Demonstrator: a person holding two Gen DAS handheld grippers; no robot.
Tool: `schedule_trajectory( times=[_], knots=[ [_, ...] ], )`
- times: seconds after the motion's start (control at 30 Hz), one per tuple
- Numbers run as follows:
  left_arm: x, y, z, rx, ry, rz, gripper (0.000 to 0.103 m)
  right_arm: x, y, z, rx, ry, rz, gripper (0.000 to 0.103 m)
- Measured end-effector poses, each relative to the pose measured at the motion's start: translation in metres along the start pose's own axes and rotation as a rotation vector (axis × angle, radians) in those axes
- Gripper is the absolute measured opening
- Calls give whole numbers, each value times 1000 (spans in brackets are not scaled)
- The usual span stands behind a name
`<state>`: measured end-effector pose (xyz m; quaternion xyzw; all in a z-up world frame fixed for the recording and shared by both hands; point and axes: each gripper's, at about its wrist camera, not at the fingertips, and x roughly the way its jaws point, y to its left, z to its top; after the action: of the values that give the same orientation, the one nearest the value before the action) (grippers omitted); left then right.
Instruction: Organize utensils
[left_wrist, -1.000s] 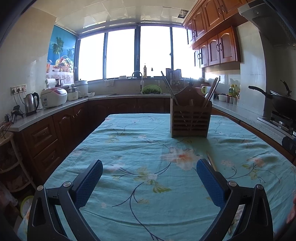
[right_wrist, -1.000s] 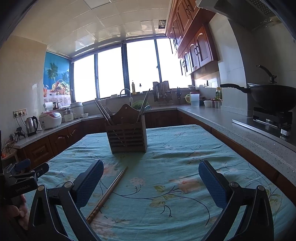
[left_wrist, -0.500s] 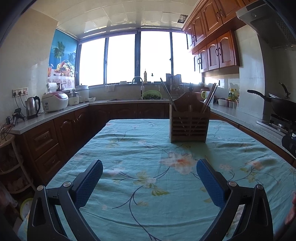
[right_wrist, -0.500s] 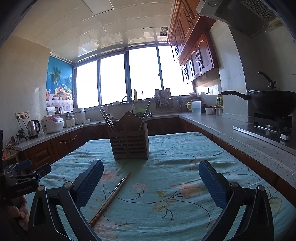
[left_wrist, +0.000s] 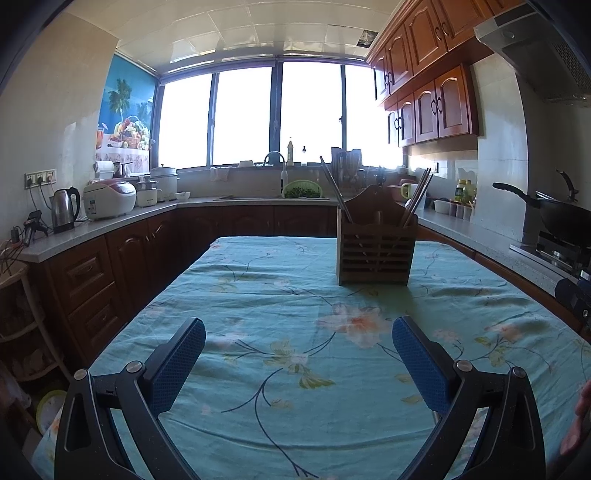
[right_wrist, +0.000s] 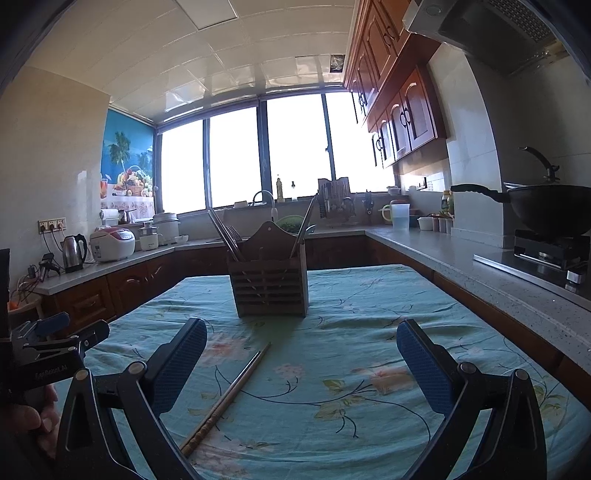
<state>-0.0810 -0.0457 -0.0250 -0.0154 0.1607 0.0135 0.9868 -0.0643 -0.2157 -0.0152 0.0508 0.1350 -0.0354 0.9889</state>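
The left gripper (right_wrist: 55, 347), seen from the right wrist, bears small print, possibly "GenRobot.AI". Nothing else is legible.

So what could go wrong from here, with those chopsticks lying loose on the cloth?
1. The chopsticks are thin and lie flat as a pair on the soft tablecloth; the open right tongs might catch only one, or pinch cloth too.
2. The wooden holder is already full of leaning utensils, so slotting more in could snag or tip it.
3. The left tongs are also open and hold nothing that could steady the holder.
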Motion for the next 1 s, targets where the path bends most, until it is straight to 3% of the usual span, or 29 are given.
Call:
schedule_trajectory(
  times=[1.0],
  knots=[
    [-3,-7,-1,-8,7,11,102,0,0,-2,2,7,4,103]
  ],
)
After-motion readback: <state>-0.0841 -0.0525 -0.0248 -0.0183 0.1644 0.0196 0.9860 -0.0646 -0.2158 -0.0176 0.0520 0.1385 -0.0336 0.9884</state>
